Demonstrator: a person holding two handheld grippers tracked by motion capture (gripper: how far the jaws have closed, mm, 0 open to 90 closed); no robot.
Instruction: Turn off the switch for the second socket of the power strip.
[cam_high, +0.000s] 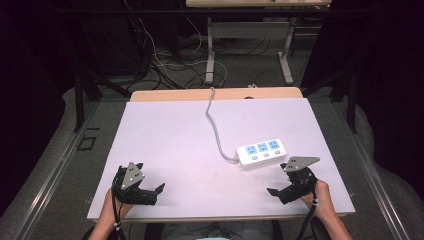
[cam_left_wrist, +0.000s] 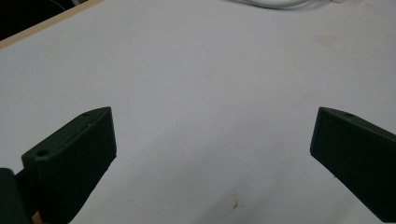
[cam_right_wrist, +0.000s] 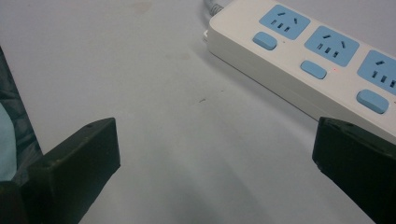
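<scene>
A white power strip (cam_high: 262, 152) with three blue sockets and three blue switches lies flat on the white counter (cam_high: 175, 145), toward the person's right half of it. Its grey cable (cam_high: 216, 131) leaves the strip's left end and runs away across the counter and over the far edge. The right gripper (cam_high: 274, 191) sits just on the near side of the strip, close to its right end but not touching it, resting low over the counter in the person's hand. Its fingers (cam_right_wrist: 74, 168) are spread wide with nothing between them; in the right gripper view the strip (cam_right_wrist: 299, 65) lies just beyond them, beside the right-hand finger. The left gripper (cam_high: 159, 189) is well apart from the strip, down near the counter's near edge on the strip's left. Its fingers (cam_left_wrist: 70, 158) are also spread wide over bare counter surface (cam_left_wrist: 205, 102), gripping nothing.
</scene>
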